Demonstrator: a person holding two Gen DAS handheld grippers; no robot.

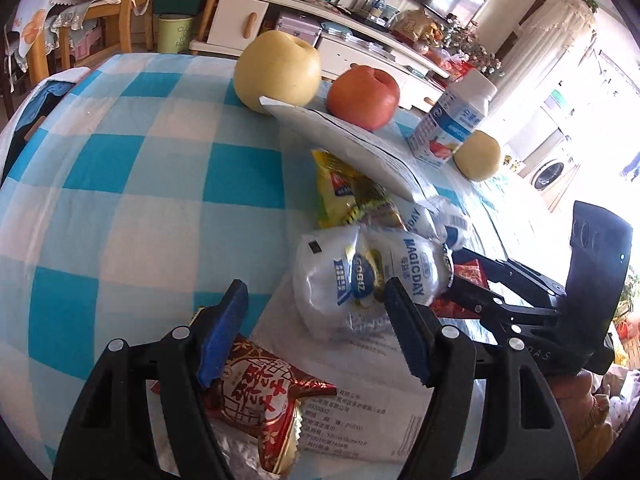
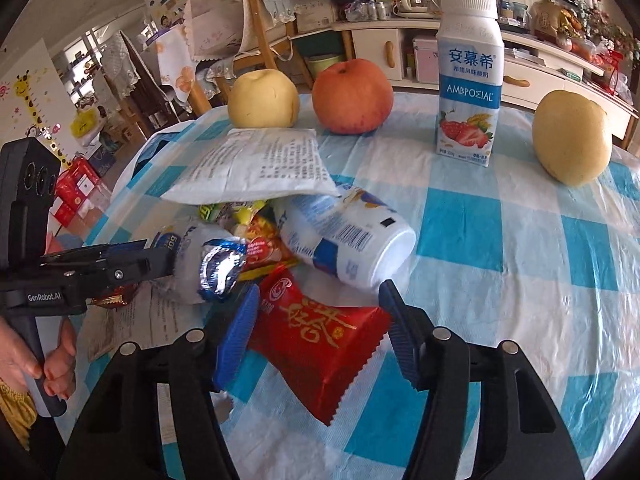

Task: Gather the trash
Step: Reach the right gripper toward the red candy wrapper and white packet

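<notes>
Blue-and-white checked cloth covers the table (image 2: 520,240), and the trash lies heaped near its middle. A white printed paper bag (image 2: 260,168) tops the far side of the heap, leaning over a yellow wrapper (image 1: 336,192). Below it a white yoghurt bottle (image 2: 352,236) lies on its side, and a crushed white bottle with a torn foil lid (image 2: 216,268) lies just beside it.

The right gripper (image 2: 318,320) stands half-wide astride a red snack packet (image 2: 320,344), which lies flat on the cloth at the near side of the heap; the pads sit just beside its two edges.

The left gripper (image 1: 316,328) is also half-wide and grips nothing. Its right finger reaches the crushed bottle, while its left finger hangs over a red-and-gold sweet wrapper (image 1: 260,396) lying on a printed sheet (image 1: 360,412).

Along the far edge of the table stand a yellow pear (image 2: 264,100), a red apple (image 2: 352,96), an upright strawberry yoghurt bottle (image 2: 468,80) and a second pear (image 2: 572,144), all apart from the heap.
</notes>
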